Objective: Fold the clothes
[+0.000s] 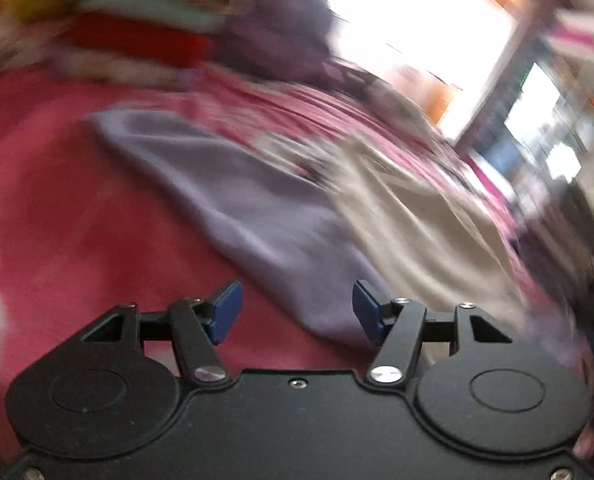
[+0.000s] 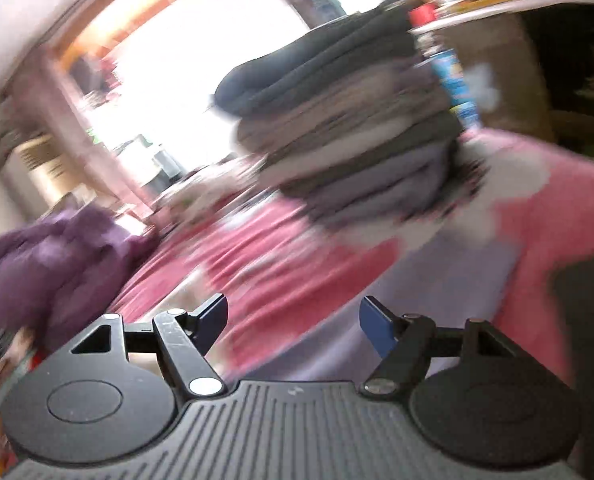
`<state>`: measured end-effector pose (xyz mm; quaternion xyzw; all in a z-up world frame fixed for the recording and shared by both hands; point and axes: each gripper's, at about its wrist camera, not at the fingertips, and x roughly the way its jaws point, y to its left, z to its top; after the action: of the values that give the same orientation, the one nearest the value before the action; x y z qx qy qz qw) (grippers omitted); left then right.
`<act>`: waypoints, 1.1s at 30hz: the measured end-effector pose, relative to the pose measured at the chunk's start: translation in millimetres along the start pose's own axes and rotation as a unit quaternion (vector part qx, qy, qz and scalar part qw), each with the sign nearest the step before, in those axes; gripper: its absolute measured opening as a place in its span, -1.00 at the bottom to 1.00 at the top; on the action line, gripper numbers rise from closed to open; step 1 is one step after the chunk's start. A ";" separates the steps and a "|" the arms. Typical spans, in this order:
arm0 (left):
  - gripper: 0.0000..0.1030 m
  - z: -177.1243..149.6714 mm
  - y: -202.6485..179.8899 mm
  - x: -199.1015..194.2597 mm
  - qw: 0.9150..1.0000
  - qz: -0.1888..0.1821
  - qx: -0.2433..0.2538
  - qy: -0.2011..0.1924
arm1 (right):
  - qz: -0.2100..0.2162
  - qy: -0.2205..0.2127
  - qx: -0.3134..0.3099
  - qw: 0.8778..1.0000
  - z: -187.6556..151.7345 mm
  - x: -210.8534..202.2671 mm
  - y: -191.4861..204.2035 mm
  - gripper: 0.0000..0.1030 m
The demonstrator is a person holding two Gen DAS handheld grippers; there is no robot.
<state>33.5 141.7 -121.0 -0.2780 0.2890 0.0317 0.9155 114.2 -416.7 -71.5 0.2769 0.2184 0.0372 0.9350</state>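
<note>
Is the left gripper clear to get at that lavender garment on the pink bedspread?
Probably yes. The left gripper is open and empty, and the lavender garment lies flat just beyond it, uncovered; only a beige cloth adjoins its far side.

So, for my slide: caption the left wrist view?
Open left tool above a lavender garment on a pink bedspread.

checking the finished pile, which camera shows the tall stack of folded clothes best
The right wrist view: the tall stack of folded grey and dark clothes stands whole on the pink bedspread, though blurred. The left wrist view does not clearly show it.
</note>
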 end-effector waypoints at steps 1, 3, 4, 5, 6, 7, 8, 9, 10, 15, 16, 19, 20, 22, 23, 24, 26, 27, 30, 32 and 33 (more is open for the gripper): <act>0.17 8.9 13.4 1.8 0.999 0.011 -0.032 -0.003 | 0.012 0.012 -0.017 1.000 -15.4 -2.1 13.6 0.38; 0.17 26.0 40.1 4.3 0.995 0.022 -0.091 -0.014 | 0.037 0.036 -0.047 0.998 -44.5 -5.5 39.7 0.31; 0.17 33.9 50.2 6.1 0.993 0.021 -0.112 -0.017 | 0.049 0.049 -0.065 0.996 -59.5 -6.4 54.6 0.30; 0.17 42.7 59.6 8.1 0.991 0.018 -0.129 -0.021 | 0.060 0.061 -0.083 0.993 -72.8 -6.7 68.6 0.24; 0.16 50.6 66.9 10.0 0.990 0.015 -0.140 -0.026 | 0.071 0.074 -0.105 0.989 -87.0 -6.2 85.1 0.16; 0.16 57.9 73.5 12.6 0.988 0.010 -0.150 -0.030 | 0.082 0.087 -0.128 0.985 -99.8 -4.5 102.1 0.13; 0.16 64.1 79.1 15.4 0.987 0.006 -0.160 -0.033 | 0.094 0.099 -0.149 0.979 -110.4 -1.9 117.9 0.06; 0.16 69.9 84.7 19.0 0.985 0.003 -0.168 -0.035 | 0.106 0.111 -0.174 0.973 -121.3 1.3 135.7 -0.01; 0.12 75.0 90.2 22.6 0.984 0.003 -0.174 -0.037 | 0.116 0.120 -0.199 0.966 -131.3 4.2 152.8 -0.04; -0.04 89.9 116.2 41.8 0.974 -0.002 -0.223 -0.044 | 0.155 0.139 -0.266 0.941 -161.2 15.6 218.0 -0.18; -0.09 91.1 119.8 44.8 0.971 -0.005 -0.233 -0.045 | 0.158 0.141 -0.274 0.938 -165.6 18.2 225.4 -0.19; -0.66 100.3 124.2 51.7 0.972 -0.003 -0.229 -0.044 | 0.161 0.147 -0.296 0.930 -177.9 26.1 238.9 -0.19; -0.86 105.5 126.5 52.1 0.973 -0.011 -0.229 -0.042 | 0.162 0.149 -0.303 0.927 -181.9 28.8 243.4 -0.19; -0.87 115.9 131.2 53.0 0.973 -0.025 -0.227 -0.038 | 0.163 0.155 -0.318 0.921 -190.0 32.1 249.4 -0.19; -0.87 122.9 131.1 50.9 0.976 -0.026 -0.212 -0.042 | 0.162 0.159 -0.326 0.918 -193.9 31.2 248.3 -0.19; -0.87 131.2 129.5 47.2 0.981 -0.023 -0.187 -0.050 | 0.161 0.163 -0.334 0.915 -197.8 30.2 247.2 -0.19; -0.86 142.2 129.5 46.4 0.987 -0.015 -0.153 -0.052 | 0.161 0.169 -0.349 0.908 -204.5 27.7 245.6 -0.19; -0.86 141.1 133.5 53.9 0.987 -0.007 -0.155 -0.037 | 0.163 0.171 -0.355 0.904 -206.3 25.9 245.7 -0.18; -0.87 133.9 141.7 69.5 0.985 0.015 -0.169 -0.008 | 0.162 0.177 -0.380 0.893 -211.4 22.0 249.0 -0.16; -0.84 133.1 144.4 69.0 0.984 0.008 -0.177 -0.008 | 0.157 0.184 -0.399 0.884 -213.0 20.8 254.5 -0.14; -0.78 134.2 144.2 65.9 0.985 0.012 -0.173 -0.013 | 0.155 0.186 -0.407 0.881 -212.9 19.4 257.7 -0.14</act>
<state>125.4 327.3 -136.7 -0.4283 0.2705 0.0963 0.8568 53.6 -88.7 -101.4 -0.1094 0.3087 0.3179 0.8897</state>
